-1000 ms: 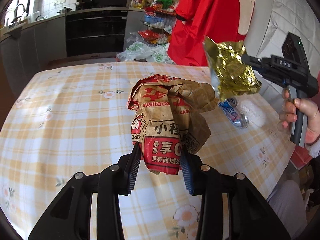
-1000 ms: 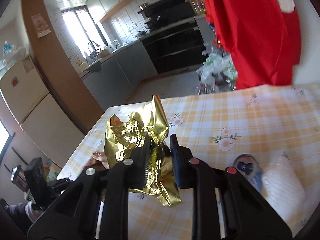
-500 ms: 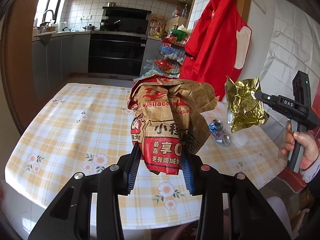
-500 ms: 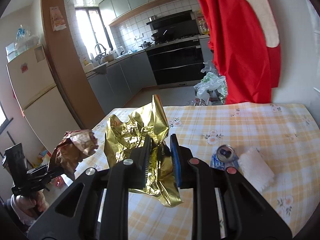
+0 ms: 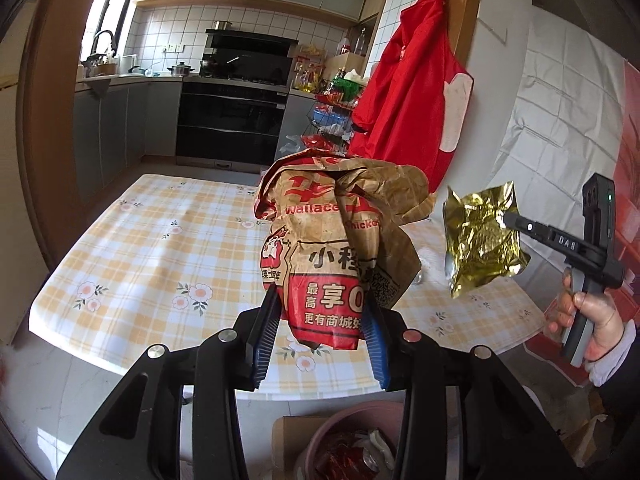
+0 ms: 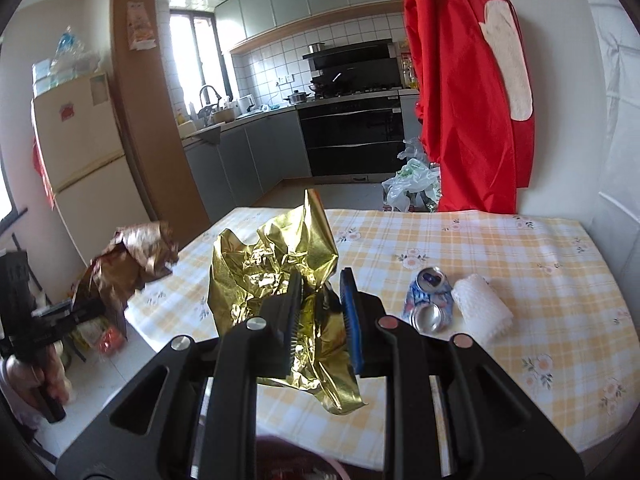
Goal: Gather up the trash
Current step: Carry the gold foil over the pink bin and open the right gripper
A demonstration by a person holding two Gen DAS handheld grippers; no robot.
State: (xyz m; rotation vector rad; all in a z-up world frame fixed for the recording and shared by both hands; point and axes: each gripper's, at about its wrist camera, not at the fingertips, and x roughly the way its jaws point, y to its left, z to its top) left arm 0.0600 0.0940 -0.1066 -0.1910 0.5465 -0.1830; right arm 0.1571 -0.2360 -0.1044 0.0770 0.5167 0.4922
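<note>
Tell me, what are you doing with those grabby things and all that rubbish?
Someone is collecting trash with a claw in each hand. The left claw is shut on a crumpled Wallace chicken paper bag, and the right claw is shut on a crinkled gold foil wrapper. Both are held up off the checked tablecloth, near a pink bin below the table edge. A crushed drink can and a white wad lie on the table.
</note>
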